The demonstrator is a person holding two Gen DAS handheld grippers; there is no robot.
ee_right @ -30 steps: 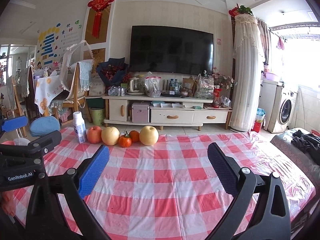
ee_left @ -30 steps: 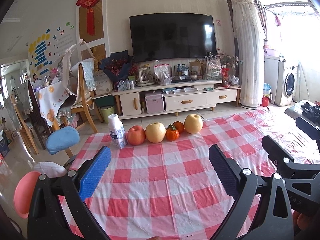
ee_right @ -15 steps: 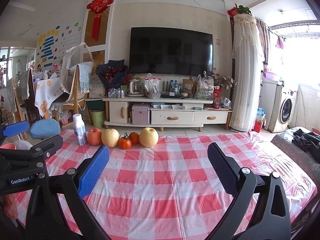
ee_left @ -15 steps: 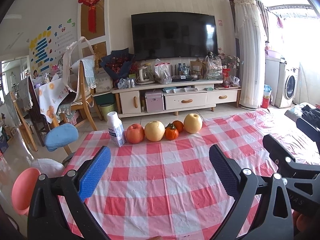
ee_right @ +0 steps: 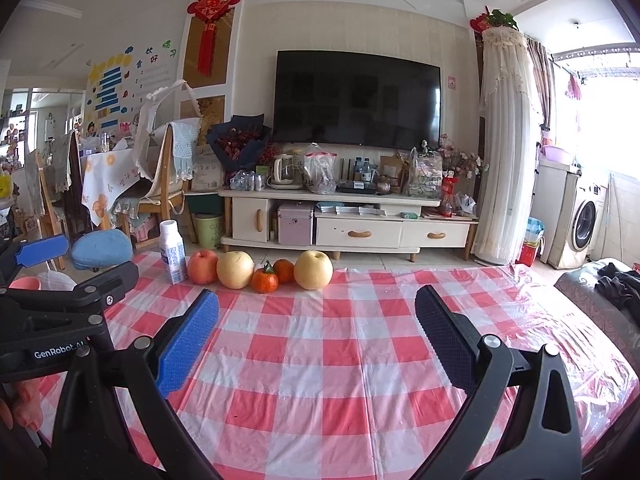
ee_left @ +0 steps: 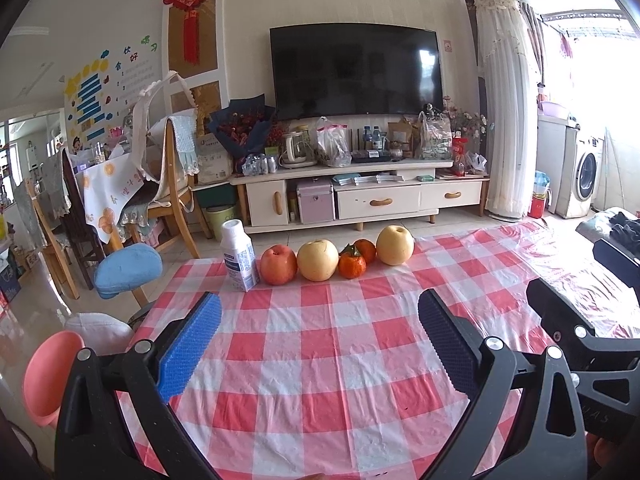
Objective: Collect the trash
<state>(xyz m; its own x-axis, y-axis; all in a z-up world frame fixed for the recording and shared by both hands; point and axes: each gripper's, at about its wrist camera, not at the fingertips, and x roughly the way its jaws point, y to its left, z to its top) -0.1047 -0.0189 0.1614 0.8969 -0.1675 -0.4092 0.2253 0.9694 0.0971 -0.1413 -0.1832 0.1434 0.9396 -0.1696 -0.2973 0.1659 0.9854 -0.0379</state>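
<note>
A white bottle (ee_left: 239, 256) is seen standing upright near the far left corner of the worktop (ee_left: 320, 360), at the left end of a row set along the far edge. It is judged to be the only trash on the cloth; an apple (ee_left: 279, 265), two pears (ee_left: 318, 260) and two oranges (ee_left: 352, 266) make up the rest of the row, the apple standing just beside the bottle, perhaps touching it. The bottle's long axis is vertical, with the cap on top.

The left tongs (ee_left: 320, 348) are held released, nothing lying between the blue and the dark pads, and are pointed across the worktop toward the row. From them the bottle lies ahead and a little to the left, well apart. The right tongs (ee_right: 318, 344) are likewise spread wide and empty. In the right wrist view the bottle (ee_right: 172, 252) is found ahead and farther off to the left, beyond the left tongs' frame at that edge of the view.

The left tongs are therefore judged the nearer and better placed. A forward reach, bent slightly left, would be called for, with the pads brought to either side of the upright body. The closeness of the apple on the bottle's right is judged the main hazard, since it could be nudged and set rolling.
</note>
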